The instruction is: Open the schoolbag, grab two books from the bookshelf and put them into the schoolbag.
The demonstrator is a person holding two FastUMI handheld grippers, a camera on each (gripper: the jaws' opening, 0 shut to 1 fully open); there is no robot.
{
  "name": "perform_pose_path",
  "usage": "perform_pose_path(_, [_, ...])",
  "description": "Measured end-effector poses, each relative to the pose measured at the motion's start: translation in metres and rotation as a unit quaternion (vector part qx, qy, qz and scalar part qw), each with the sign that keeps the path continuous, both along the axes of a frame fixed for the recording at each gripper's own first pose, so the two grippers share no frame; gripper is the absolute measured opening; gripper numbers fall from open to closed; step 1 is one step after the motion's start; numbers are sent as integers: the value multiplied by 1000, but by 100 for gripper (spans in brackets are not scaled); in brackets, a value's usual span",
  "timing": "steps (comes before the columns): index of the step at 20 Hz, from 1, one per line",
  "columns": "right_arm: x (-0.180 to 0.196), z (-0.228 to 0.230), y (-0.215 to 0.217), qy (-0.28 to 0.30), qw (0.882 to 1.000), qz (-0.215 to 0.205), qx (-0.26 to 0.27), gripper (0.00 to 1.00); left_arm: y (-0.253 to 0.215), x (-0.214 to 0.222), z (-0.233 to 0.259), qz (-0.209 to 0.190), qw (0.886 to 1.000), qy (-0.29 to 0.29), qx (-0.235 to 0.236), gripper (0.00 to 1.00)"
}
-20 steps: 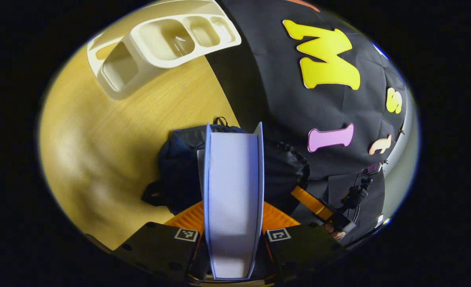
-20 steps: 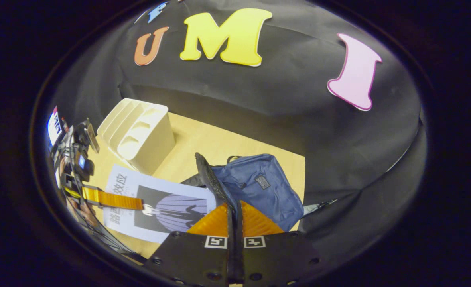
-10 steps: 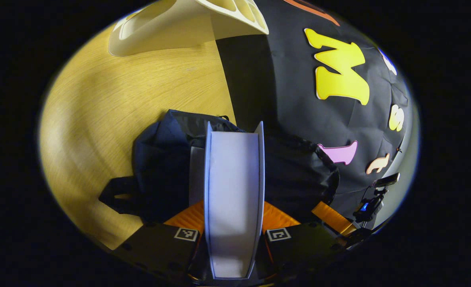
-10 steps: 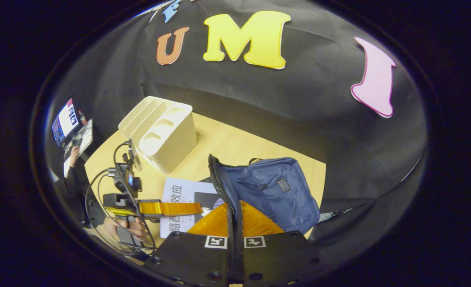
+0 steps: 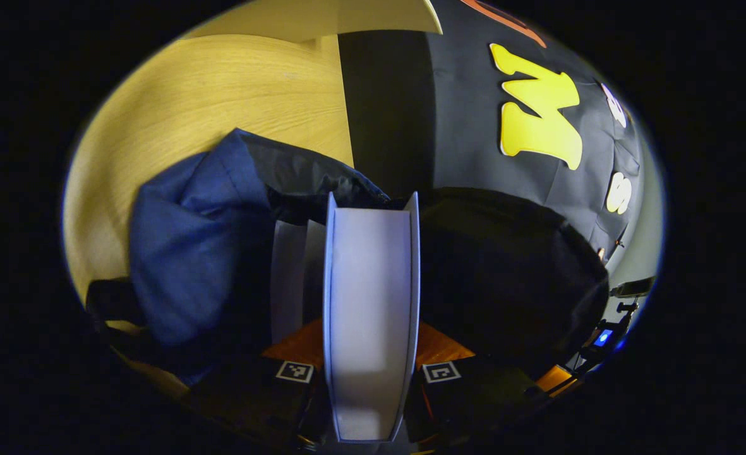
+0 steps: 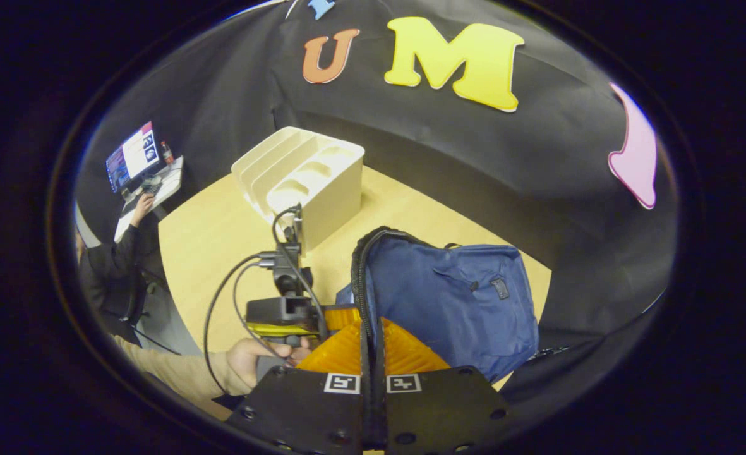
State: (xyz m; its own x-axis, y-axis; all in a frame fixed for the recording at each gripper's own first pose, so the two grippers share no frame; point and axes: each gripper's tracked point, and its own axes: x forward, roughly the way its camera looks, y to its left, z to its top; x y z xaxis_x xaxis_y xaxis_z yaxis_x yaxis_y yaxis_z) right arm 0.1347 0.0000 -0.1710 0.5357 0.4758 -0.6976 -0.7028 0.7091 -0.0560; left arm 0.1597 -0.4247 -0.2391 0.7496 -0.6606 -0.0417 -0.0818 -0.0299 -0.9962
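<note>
The blue schoolbag point(image 6: 455, 297) stands on the wooden table with its zipped edge point(image 6: 361, 278) pulled up. My right gripper point(image 6: 371, 323) is shut on that edge and holds the mouth wide. My left gripper point(image 5: 370, 335) is shut on a pale book point(image 5: 370, 278), held upright, with its far end inside the bag's dark opening point(image 5: 486, 265). A second pale book point(image 5: 292, 278) stands in the bag just left of it. In the right gripper view, the left gripper point(image 6: 331, 316) reaches into the bag from the left, held by a hand point(image 6: 246, 360).
The white bookshelf point(image 6: 303, 177) stands on the table point(image 6: 221, 234) behind the bag, its slots bare; its edge point(image 5: 322, 19) shows at the top of the left gripper view. A person sits at a laptop point(image 6: 134, 157) at the far left. The black cloth wall runs behind the table.
My left gripper has carried the book forward and down into the bag, so the bag now looms large around it. In the right gripper view the book's cover has gone behind the raised flap.
</note>
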Motion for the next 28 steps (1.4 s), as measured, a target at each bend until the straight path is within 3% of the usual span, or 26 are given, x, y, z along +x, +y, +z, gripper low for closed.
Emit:
perform_pose_path(8, [-15, -6, 5, -4, 1000, 16, -7, 1, -21, 42, -6, 13, 1000, -14, -15, 48])
perform_pose_path(12, [-13, 0, 7, -4, 1000, 2, 10, 1, -23, 57, -6, 42, 999, -13, -26, 48])
perform_pose_path(16, [-6, 9, 0, -11, 999, -19, 26, 1, -24, 59, -6, 45, 999, -7, -14, 49])
perform_pose_path(17, [-5, 8, -2, -11, 999, -22, 26, 0, -22, 56, -9, 43, 999, -1, -1, 51])
perform_pose_path(18, [-5, 7, -5, -7, 999, -27, 28, 0, -21, 57, -13, 42, 999, 5, 10, 64])
perform_pose_path(22, [3, 10, -13, -12, 999, -43, 31, 0, -4, 49, -15, 47, 998, 30, 14, 60])
perform_pose_path(25, [8, 9, -18, -9, 998, -57, 33, 1, 15, 36, -16, 46, 998, 41, 32, 69])
perform_pose_path(28, [12, 5, -22, -3, 997, -75, 36, 1, 36, 20, -30, 34, 994, 58, 86, 75])
